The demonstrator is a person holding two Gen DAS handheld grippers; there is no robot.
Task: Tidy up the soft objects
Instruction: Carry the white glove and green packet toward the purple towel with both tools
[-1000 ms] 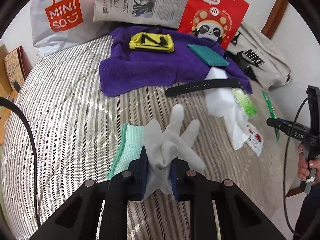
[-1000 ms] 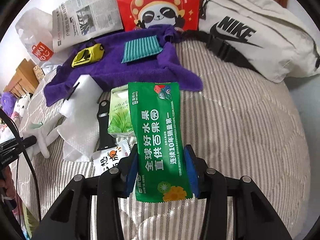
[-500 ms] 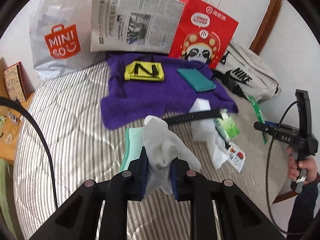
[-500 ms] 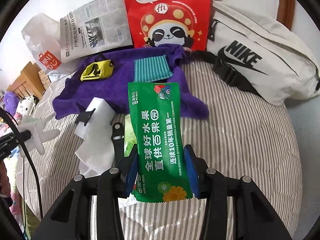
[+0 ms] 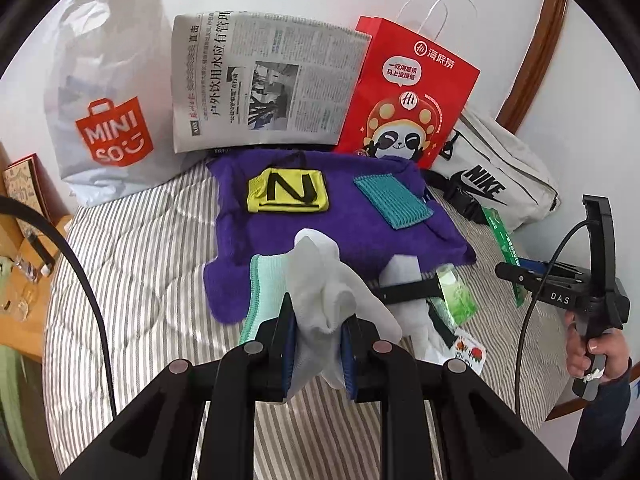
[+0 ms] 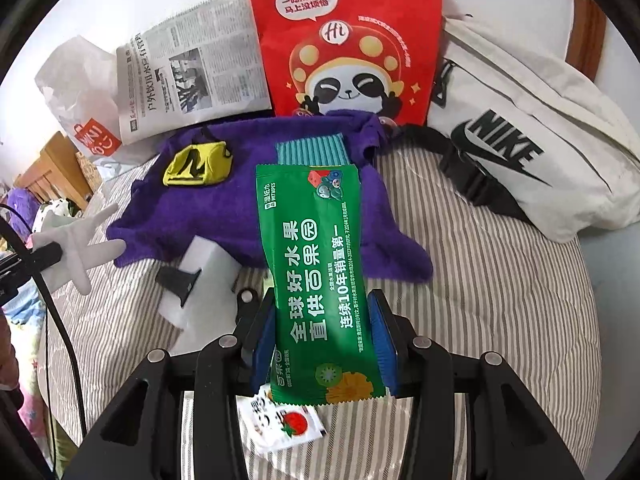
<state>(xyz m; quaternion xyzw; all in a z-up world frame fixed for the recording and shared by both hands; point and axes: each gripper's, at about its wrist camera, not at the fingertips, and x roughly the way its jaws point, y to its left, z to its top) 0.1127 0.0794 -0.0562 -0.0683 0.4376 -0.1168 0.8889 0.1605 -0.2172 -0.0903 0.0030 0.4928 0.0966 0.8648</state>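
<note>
In the left wrist view, the left gripper [image 5: 318,344] was closed on a white glove [image 5: 326,280], held above the striped bed [image 5: 132,264] near the purple towel [image 5: 320,232].

In the right wrist view, the right gripper [image 6: 322,340] clamped a green wet-wipes packet [image 6: 316,280] over the same towel [image 6: 224,208].

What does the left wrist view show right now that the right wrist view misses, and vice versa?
Only the left wrist view: the glove's mint cuff, the green leaf-print pack and the right hand.
Only the right wrist view: the printed face of the green wet-wipes packet, clamped between the right gripper jaws.
Both: the white glove, purple towel, yellow pouch, teal cloth, red panda bag, newspaper and Nike bag.
</note>
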